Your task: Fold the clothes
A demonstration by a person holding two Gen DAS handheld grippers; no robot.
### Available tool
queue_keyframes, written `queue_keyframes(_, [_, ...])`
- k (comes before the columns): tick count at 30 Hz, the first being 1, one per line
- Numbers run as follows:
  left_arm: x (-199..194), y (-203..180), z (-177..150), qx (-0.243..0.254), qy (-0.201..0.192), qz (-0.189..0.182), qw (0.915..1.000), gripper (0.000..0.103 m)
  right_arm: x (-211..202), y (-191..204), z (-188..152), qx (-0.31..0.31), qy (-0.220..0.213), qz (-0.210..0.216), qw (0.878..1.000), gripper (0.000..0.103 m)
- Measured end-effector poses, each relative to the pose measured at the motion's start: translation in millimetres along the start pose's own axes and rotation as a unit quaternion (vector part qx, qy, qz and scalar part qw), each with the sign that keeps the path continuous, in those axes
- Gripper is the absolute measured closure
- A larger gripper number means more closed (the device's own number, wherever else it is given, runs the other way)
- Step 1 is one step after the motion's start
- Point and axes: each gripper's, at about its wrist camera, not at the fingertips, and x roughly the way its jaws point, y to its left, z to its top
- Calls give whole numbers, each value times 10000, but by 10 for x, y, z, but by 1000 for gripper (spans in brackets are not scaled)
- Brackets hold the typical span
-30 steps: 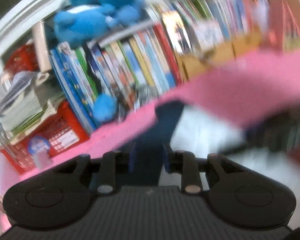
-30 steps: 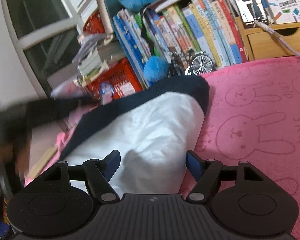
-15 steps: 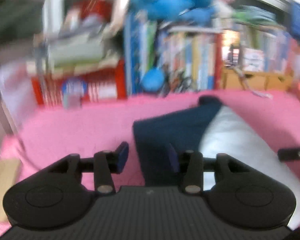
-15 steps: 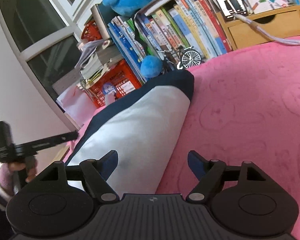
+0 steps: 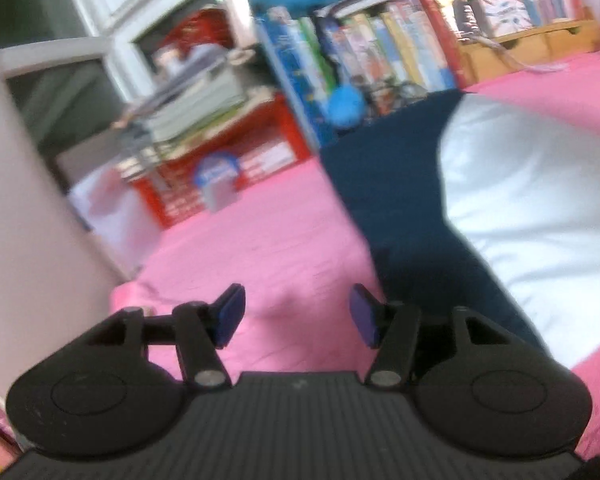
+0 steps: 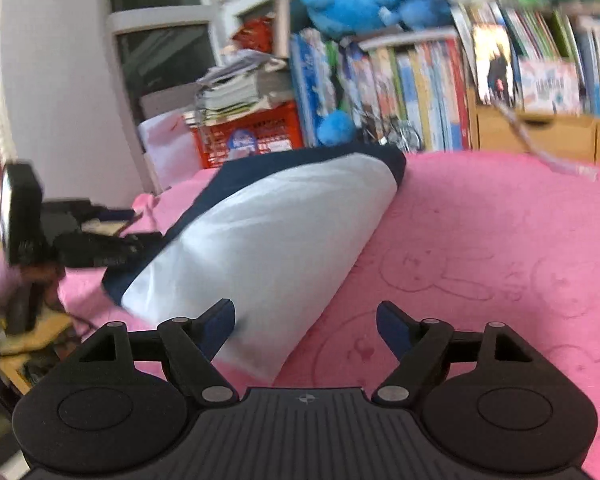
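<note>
A folded white and navy garment [image 6: 268,232] lies on the pink bunny-print blanket [image 6: 480,248]. In the left wrist view the garment [image 5: 520,208] lies to the right, with its navy band nearest. My left gripper [image 5: 296,316] is open and empty, over bare blanket just left of the navy edge. My right gripper [image 6: 306,324] is open and empty, at the garment's near end, its left finger over the white cloth. The left gripper also shows in the right wrist view [image 6: 100,236], beside the garment's navy edge.
A row of books [image 6: 420,92] and a red crate [image 6: 256,132] stand at the far edge of the blanket. Blue plush toys [image 6: 364,0] sit on top of the books. A wooden drawer unit [image 6: 540,136] stands at the back right. A white wall [image 5: 24,220] is at the left.
My left gripper has opened, let go of the navy cloth and moved left off the garment. My right gripper has stayed open and drawn back a little to the garment's near end.
</note>
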Motion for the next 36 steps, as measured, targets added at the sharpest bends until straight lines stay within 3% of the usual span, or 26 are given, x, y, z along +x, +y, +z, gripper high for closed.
queue_keyframes(5, [-229, -338, 139, -24, -500, -756, 9959, 43, 32, 391, -152, -692, -64, -267, 9972, 25])
queue_keyframes(9, [-99, -687, 129, 182, -316, -1041, 9939, 43, 162, 493, -129, -637, -229, -756, 9948, 30])
queue_keyframes(15, [39, -662, -1, -114, 14, -1157, 9932, 42, 230, 423, -172, -708, -103, -1382, 9878, 39])
queue_keyframes(28, [33, -482, -99, -301, 96, -1215, 9921, 42, 239, 423, -180, -782, -21, -1385, 9873, 39])
queue_keyframes(36, [45, -45, -325, -807, 396, -1338, 9869, 36, 136, 329, -151, -864, 171, -1079, 9903, 37])
